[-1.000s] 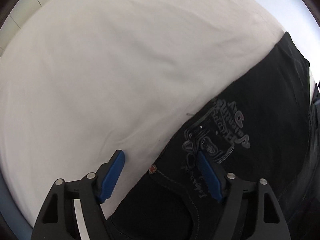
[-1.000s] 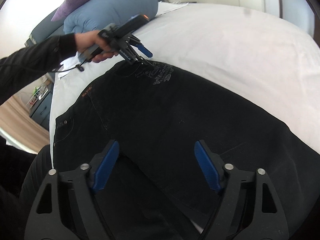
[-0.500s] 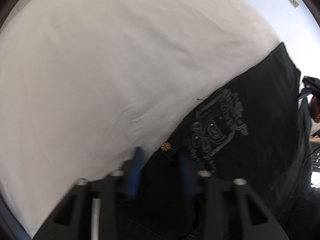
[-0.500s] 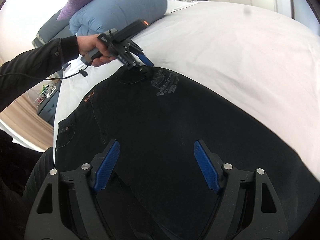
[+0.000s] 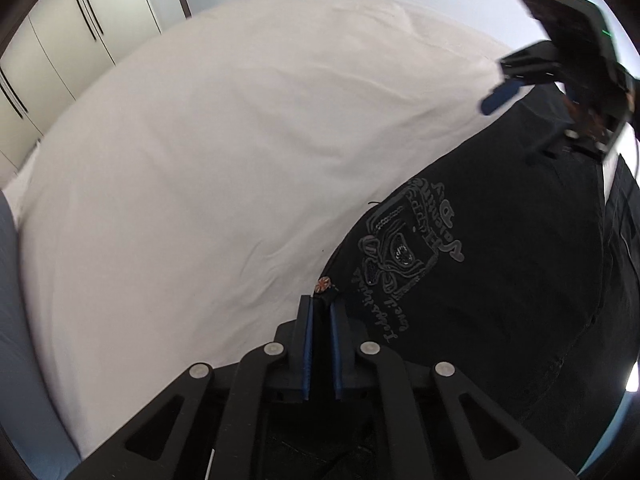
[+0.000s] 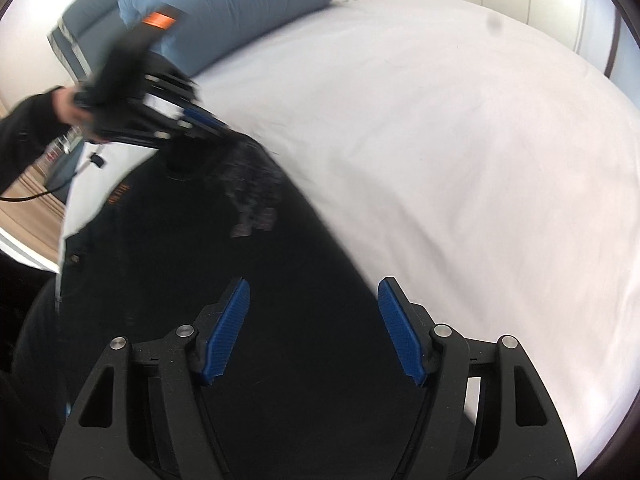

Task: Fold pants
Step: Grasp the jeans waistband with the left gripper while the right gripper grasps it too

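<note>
The left hand-held gripper (image 5: pixel 320 312) has just snapped together: a second ago its blue pads were spread wide, now they're pinching the waistband corner of the black pants (image 5: pixel 500 280), right beside the small rivet (image 5: pixel 322 285). The pants lie flat along the near edge of the white bed (image 5: pixel 200 160). The right hand-held gripper (image 6: pixel 314 330) hovers over the leg, jaws wide apart, holding nothing. With one corner secured, the fold looks ready to start once the right takes hold.

Your left tongs (image 5: pixel 320 312) are pinched together on the pants (image 5: pixel 500 280); your right tongs (image 6: pixel 314 328) gape wide at 6 o'clock.
</note>
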{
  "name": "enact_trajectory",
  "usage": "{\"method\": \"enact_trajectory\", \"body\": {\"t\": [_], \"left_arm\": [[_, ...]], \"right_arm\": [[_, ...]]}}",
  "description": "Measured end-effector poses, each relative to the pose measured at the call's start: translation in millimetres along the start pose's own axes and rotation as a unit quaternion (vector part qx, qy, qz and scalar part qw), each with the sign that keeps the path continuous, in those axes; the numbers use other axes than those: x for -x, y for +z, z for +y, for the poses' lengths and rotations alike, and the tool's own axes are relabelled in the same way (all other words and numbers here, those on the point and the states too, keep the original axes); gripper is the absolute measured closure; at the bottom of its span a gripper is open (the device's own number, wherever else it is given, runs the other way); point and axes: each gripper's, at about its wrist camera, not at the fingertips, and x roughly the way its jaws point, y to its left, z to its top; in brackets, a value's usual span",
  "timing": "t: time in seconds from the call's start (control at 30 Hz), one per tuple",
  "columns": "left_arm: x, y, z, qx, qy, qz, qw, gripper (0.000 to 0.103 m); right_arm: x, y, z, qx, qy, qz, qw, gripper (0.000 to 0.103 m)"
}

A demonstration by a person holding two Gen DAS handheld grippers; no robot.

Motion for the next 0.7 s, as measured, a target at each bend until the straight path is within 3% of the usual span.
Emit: {"method": "enact_trajectory", "body": {"t": [0.03, 0.07, 0.2, 0.27, 0.43, 0.57, 0.7], "left_arm": [[4.5, -5.3, -11.5, -0.005, 0.006, -0.006, 1.0000, 0.097], [14.0, -1.0, 10.1, -0.009, 0.016, -0.011, 0.9998, 0.097], [19.6, -9.6, -14.4, -0.017, 0.039, -0.035, 0.9985, 0.097], [18.1, -3.1, -10.3, -0.016, 0.045, -0.045, 0.9978, 0.097], [15.1, -8.6, 2.9, -0.014, 0.045, -0.053, 0.9975, 0.098], [17.1, -11.1, 4.5, -0.008, 0.045, -0.052, 0.9976, 0.098], [13.8, -9.6, 2.1, 0.001, 0.048, -0.052, 0.9975, 0.098]], "right_arm": [[-4.3, 4.5, -3.1, 0.004, -0.003, 0.006, 1.000, 0.038], [-7.9, 7.9, -5.8, 0.007, -0.002, 0.012, 1.000, 0.038], [-19.3, 18.2, -12.9, 0.017, -0.002, 0.034, 0.999, 0.038], [-22.8, 21.8, -13.6, 0.022, 0.011, 0.045, 0.999, 0.052], [-33.9, 26.8, -14.0, 0.035, 0.007, 0.075, 0.997, 0.062], [-32.2, 28.9, -13.8, 0.035, 0.009, 0.077, 0.996, 0.085], [-28.4, 28.1, 3.2, 0.054, -0.007, 0.080, 0.995, 0.099]]}}
